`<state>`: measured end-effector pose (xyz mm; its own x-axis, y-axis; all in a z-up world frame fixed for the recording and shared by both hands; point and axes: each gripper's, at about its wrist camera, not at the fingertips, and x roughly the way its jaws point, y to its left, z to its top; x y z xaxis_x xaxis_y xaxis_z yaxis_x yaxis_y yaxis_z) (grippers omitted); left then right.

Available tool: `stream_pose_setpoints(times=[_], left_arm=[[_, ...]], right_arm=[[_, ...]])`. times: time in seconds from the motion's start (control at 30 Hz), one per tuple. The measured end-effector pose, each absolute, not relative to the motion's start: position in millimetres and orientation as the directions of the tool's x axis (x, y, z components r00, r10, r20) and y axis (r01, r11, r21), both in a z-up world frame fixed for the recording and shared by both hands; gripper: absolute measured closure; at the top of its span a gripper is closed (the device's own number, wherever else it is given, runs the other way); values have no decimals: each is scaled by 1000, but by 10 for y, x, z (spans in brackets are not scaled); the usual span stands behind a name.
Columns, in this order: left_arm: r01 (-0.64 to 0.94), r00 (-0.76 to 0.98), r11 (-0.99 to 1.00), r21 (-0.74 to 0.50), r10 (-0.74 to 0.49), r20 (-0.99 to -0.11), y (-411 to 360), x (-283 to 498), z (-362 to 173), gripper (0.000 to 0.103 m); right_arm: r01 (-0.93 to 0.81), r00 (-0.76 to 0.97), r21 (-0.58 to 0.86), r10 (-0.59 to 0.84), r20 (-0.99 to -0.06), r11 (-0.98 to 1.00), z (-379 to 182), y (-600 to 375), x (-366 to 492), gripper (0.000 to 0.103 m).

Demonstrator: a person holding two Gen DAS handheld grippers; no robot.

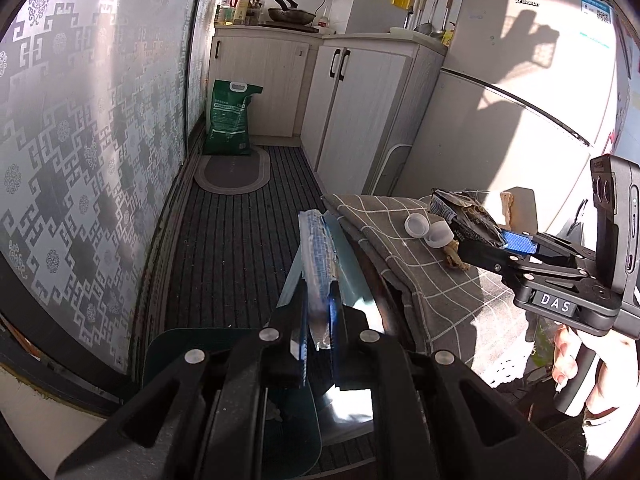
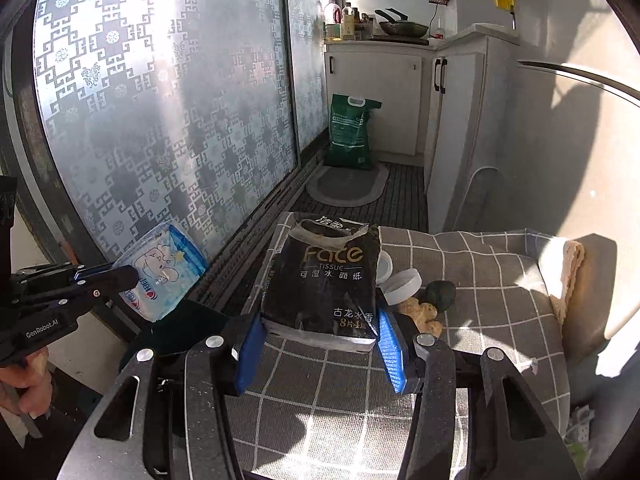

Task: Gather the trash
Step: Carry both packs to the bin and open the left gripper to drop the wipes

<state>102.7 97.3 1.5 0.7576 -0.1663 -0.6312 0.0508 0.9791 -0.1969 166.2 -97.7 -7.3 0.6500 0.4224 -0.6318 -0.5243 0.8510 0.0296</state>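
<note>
My left gripper is shut on a blue and white plastic wrapper and holds it in the air left of the table; the wrapper also shows in the right wrist view. My right gripper has its blue pads on both sides of a black tissue pack that lies on the checked tablecloth. In the left wrist view the right gripper grips the crumpled black pack. Two white caps, a dark lump and a ginger piece lie beside the pack.
A dark bin lid sits below my left gripper. A patterned sliding door stands to the left. White cabinets, a fridge, a green sack and an oval mat are beyond.
</note>
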Motion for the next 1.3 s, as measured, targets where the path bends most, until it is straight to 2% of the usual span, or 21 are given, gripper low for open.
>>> stream_pose_setpoints(times=[0.33,0.67,1.23,1.3], left_arm=[[17,710,987,-160,-125,-693,1197,914,-301,93],[-13,619,991,-133,-96,-780,1412,823,-837,93],[-22,510,994,-107,-81,-856,1640,758,-1341,92],[-16,495,994,-105,-83,-865,1644,751,-1392,89]], right_arm=[[-625,577,27,484,-658,780,-124,-490,1432,53],[-694,510,32,522,-683,720,-191,-65,1280,53],[-739,425,17,486,-763,674,-489,403,1201,53],[-740,416,21,482,-771,672,-522,441,1208,52]])
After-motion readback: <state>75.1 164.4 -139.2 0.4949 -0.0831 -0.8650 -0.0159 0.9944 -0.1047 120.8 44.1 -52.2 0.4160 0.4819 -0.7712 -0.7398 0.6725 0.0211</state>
